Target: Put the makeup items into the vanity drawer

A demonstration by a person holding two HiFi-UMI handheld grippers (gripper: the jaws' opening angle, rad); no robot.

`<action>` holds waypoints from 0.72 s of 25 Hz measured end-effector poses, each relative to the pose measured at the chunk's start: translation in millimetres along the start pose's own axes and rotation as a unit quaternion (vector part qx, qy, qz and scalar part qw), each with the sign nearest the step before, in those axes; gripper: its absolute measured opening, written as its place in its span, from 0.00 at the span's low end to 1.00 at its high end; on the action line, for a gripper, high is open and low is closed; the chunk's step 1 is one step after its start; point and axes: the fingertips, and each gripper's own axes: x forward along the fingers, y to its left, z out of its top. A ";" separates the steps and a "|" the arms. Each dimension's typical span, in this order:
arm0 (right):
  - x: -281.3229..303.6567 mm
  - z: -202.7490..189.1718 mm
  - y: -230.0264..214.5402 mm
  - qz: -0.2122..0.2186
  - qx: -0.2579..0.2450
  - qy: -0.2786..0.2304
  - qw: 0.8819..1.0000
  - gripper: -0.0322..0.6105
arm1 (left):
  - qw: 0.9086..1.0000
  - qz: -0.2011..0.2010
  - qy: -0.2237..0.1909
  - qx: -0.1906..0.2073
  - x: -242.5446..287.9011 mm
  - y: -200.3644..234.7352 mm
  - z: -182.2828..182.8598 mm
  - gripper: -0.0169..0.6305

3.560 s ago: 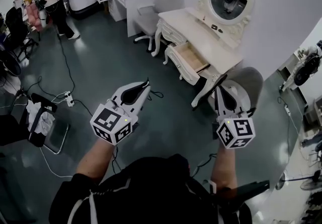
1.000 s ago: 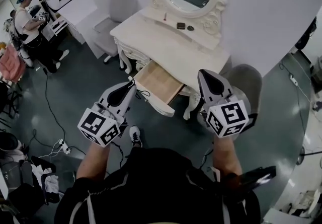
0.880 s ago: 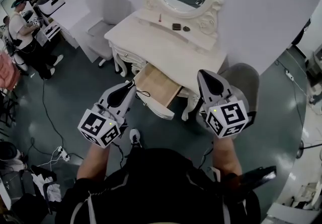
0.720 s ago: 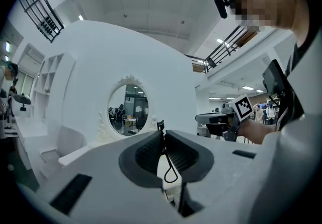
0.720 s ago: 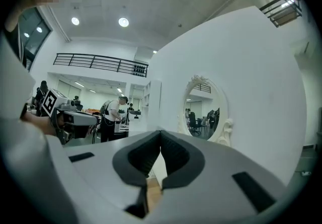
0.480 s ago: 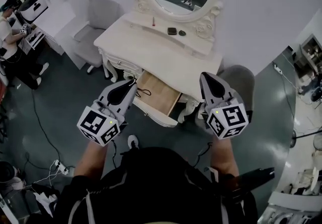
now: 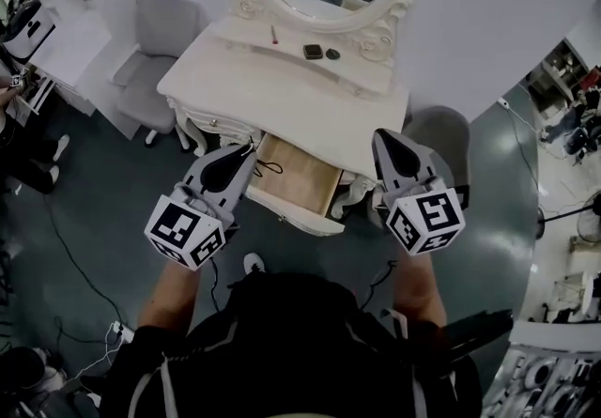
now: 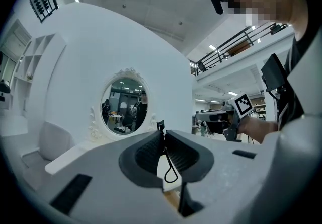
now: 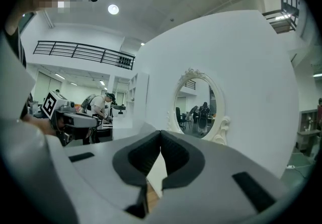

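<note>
Tools both closed: left tool [image 7: 248,153] with a thin black loop [image 8: 170,170] dangling at its tips, right tool [image 7: 380,136] empty; open vanity drawer [image 7: 300,178] between them, makeup items [image 7: 313,52] farther ahead.

No word, number or brand can be read anywhere. The marker cubes [image 7: 188,230] on the left gripper [image 7: 247,153] and right gripper [image 7: 382,136], either side of the vanity drawer [image 7: 299,174], bear only black-and-white square patterns.

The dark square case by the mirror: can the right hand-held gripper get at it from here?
Probably yes, reaching forward. The right hand-held gripper hovers near the front of the vanity top, which is bare up to the case; its jaws are together and must open.
</note>
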 end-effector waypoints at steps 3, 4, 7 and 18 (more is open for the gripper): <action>8.6 -2.3 4.8 -0.020 -0.003 0.009 1.000 0.06 | 1.000 -0.018 0.003 -0.006 3.2 15.5 -3.7 0.06; 10.0 -3.7 6.7 -0.027 -0.003 0.013 1.000 0.06 | 1.000 -0.025 0.005 -0.008 4.0 18.8 -6.0 0.06; 13.9 -5.2 10.9 -0.044 0.002 0.020 0.999 0.06 | 0.999 -0.047 0.011 -0.010 8.2 28.7 -11.2 0.06; 29.6 -18.7 -17.6 -0.051 0.010 0.034 0.998 0.06 | 0.998 -0.045 0.029 -0.015 50.9 49.4 -30.0 0.06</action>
